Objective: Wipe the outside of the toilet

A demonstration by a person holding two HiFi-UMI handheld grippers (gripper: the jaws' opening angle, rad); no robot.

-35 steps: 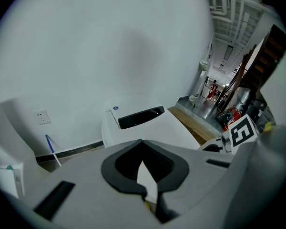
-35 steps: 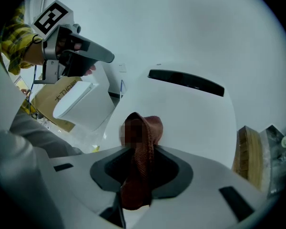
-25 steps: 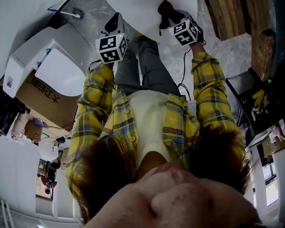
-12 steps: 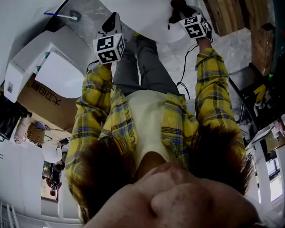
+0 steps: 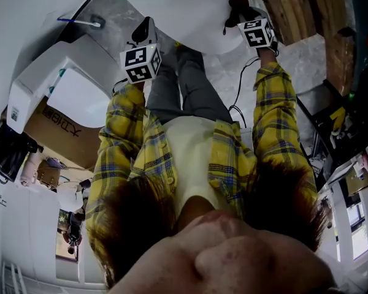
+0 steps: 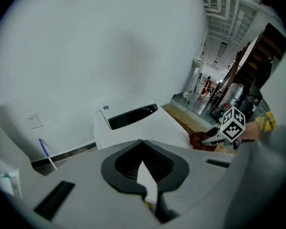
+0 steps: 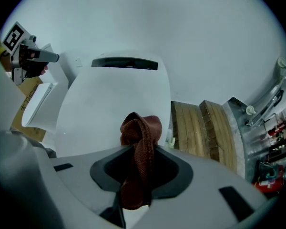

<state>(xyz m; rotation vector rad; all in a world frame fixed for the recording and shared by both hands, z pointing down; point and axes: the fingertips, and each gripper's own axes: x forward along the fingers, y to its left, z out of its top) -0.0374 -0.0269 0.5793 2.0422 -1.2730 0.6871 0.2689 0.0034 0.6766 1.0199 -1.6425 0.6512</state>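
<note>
1. Our right gripper [image 7: 138, 149] is clenched on a dark red woven cloth [image 7: 142, 125]. The cloth bunches up past the jaw tips and trails down between them.
2. Our left gripper [image 6: 142, 144] has its jaws drawn together with nothing between them. In the head view it hovers by the lid's left front edge, doing no work.
3. The cloth sits at the right edge of the glossy white toilet with its lid closed [image 7: 114, 94]. From the left gripper view the cloth appears to touch the lid's rim, though we cannot tell how firmly.
4. We judge the step in hand to be wiping the lid's right flank.
   - We should lay the bunched end flat, so fabric and not the hard jaw tips meets the surface.
   - We should then follow the curve in overlapping strokes before dropping to the side below.
   - Little cloth pokes out beyond the jaws, so a shallow angle would give us more contact.
5. Pale wooden planks [image 7: 195, 132] stand just beside the toilet on that side, so we should mind them on the downward strokes.
6. A brown cardboard box [image 5: 55, 124] lies well apart on the other side.
</note>
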